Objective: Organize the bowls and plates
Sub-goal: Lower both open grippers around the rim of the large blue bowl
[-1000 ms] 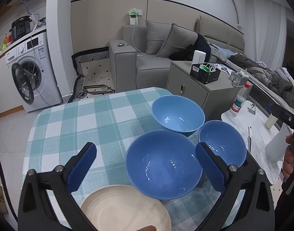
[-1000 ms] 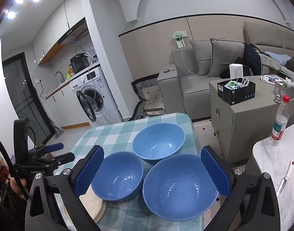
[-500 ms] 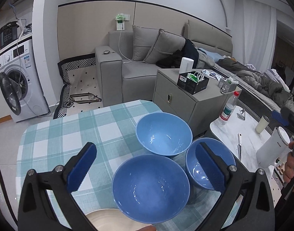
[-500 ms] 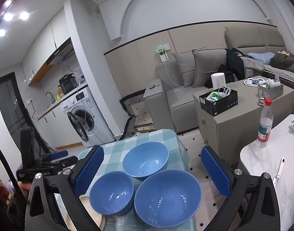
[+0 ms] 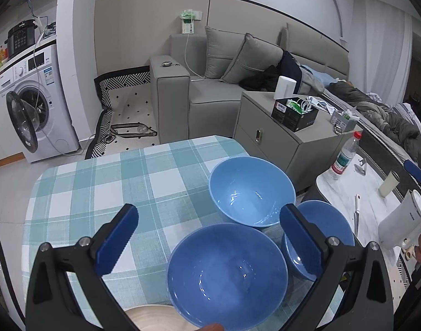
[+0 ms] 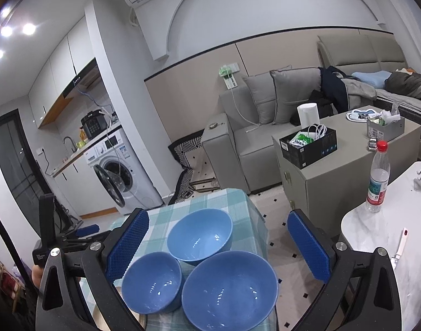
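Three blue bowls stand together on the teal checked table. In the left wrist view the near bowl lies below my open left gripper, the far bowl beyond it, and the third bowl half hidden behind the right finger. A cream plate peeks in at the bottom edge. My right gripper hangs open above the small bowl, the far bowl and the large bowl. Neither gripper holds anything.
A white marble side table to the right carries a water bottle, a knife, a cup and a white kettle. A grey cabinet, a sofa and a washing machine stand beyond the table.
The right gripper has risen and drawn back, so the bowls sit lower and smaller in its view. The left view has shifted, showing less of the plate. The bowls have not moved.
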Demonstrator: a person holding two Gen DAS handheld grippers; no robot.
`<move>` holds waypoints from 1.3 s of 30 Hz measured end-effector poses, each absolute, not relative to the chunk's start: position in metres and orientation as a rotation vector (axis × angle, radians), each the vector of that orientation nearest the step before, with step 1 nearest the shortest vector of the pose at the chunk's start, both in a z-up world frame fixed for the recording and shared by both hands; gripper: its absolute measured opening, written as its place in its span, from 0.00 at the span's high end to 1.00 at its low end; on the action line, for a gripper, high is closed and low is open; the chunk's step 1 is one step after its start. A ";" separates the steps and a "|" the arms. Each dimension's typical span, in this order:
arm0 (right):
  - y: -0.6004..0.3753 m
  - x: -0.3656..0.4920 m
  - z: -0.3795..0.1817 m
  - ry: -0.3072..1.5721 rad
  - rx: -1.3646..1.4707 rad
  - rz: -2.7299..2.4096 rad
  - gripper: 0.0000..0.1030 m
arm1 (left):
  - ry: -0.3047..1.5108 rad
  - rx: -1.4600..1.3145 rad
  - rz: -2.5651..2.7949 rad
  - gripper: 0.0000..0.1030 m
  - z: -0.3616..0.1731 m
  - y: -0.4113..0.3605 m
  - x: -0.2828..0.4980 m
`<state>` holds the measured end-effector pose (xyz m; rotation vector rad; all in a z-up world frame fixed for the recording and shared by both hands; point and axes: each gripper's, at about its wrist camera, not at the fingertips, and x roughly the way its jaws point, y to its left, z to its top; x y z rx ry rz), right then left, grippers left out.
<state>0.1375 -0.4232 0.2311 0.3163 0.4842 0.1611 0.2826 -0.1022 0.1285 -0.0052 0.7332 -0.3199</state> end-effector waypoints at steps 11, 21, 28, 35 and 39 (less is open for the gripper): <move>-0.419 0.197 0.202 0.591 0.292 0.207 0.01 | 0.785 0.000 -0.269 0.00 0.107 -0.110 0.321; -0.398 0.254 0.165 0.711 0.255 0.249 0.01 | 0.843 0.008 -0.256 0.00 0.082 -0.121 0.353; -0.386 0.292 0.130 0.809 0.238 0.243 0.01 | 0.881 0.022 -0.230 0.01 0.063 -0.126 0.368; -0.381 0.314 0.102 0.880 0.216 0.230 0.02 | 0.914 0.025 -0.241 0.04 0.048 -0.129 0.379; -0.377 0.323 0.091 0.911 0.196 0.232 0.05 | 0.944 0.011 -0.261 0.11 0.039 -0.132 0.384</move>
